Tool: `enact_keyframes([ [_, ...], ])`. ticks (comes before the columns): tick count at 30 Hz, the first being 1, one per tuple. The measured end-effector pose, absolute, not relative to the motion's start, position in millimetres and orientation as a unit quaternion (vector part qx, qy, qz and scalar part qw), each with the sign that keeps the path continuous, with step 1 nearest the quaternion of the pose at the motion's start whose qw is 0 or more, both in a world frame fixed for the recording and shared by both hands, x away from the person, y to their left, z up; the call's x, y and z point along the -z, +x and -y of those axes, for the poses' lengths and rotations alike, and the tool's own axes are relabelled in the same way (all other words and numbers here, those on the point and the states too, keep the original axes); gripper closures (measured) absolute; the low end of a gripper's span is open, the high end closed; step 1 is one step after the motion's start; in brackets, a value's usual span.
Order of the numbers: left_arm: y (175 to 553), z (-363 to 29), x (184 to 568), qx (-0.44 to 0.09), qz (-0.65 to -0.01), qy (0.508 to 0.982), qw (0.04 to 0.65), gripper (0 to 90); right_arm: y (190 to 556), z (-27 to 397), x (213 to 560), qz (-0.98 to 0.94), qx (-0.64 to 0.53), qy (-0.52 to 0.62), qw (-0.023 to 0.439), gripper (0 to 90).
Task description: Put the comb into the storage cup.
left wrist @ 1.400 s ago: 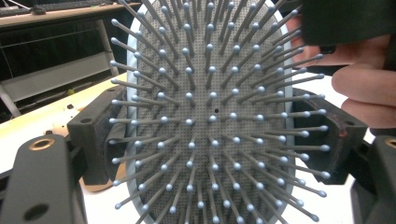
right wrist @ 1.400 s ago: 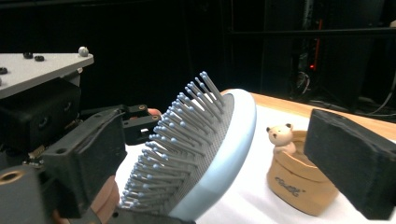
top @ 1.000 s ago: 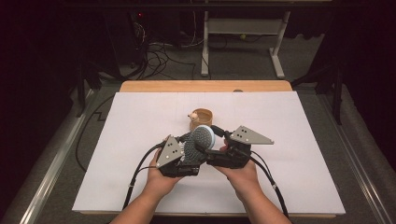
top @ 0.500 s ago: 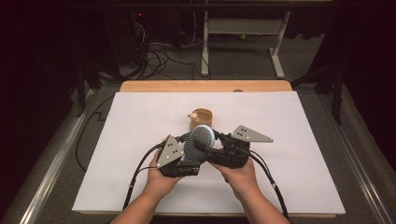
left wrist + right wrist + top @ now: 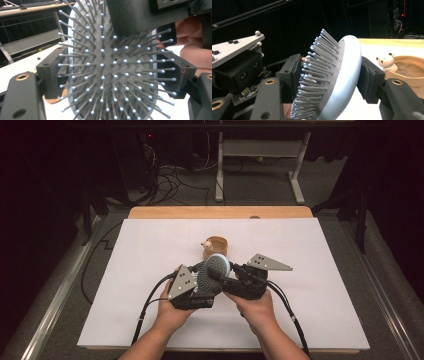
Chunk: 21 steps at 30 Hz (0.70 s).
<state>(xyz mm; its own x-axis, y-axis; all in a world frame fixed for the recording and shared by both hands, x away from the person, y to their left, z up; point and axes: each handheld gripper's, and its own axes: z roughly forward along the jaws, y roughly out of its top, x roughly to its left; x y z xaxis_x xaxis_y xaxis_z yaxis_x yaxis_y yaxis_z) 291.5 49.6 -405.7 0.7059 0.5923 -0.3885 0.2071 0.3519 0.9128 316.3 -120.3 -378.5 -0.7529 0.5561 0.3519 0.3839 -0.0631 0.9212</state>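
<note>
A pale blue hairbrush [image 5: 216,268] with grey ball-tipped bristles is held up over the white sheet between both hands. My left gripper [image 5: 201,285] is shut on it, its jaws clamping the two side edges of the brush head [image 5: 110,75]. My right gripper [image 5: 223,276] has just been closing its jaws. In the right gripper view one pad sits in the bristles and the other presses the smooth back of the hairbrush [image 5: 344,75]. The other gripper's black body crosses the top of the left gripper view.
A small wooden bowl [image 5: 218,246] with a tiny white bear figure [image 5: 205,243] at its rim stands just beyond the grippers. A white sheet [image 5: 150,250] covers the wooden table [image 5: 220,212]. Cables and a desk frame [image 5: 260,160] lie on the floor behind.
The right gripper's jaws have drawn in around the brush head. Both hands and the brush stay where they were.
</note>
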Motion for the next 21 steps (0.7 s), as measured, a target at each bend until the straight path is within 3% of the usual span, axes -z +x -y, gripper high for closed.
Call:
enact_keyframes([
  [21,291.7,-48.2,405.7,-0.14,-0.362,0.555,0.736,20.7,314.6,118.4,373.7,-0.67,-0.634,0.378,0.07,55.9],
])
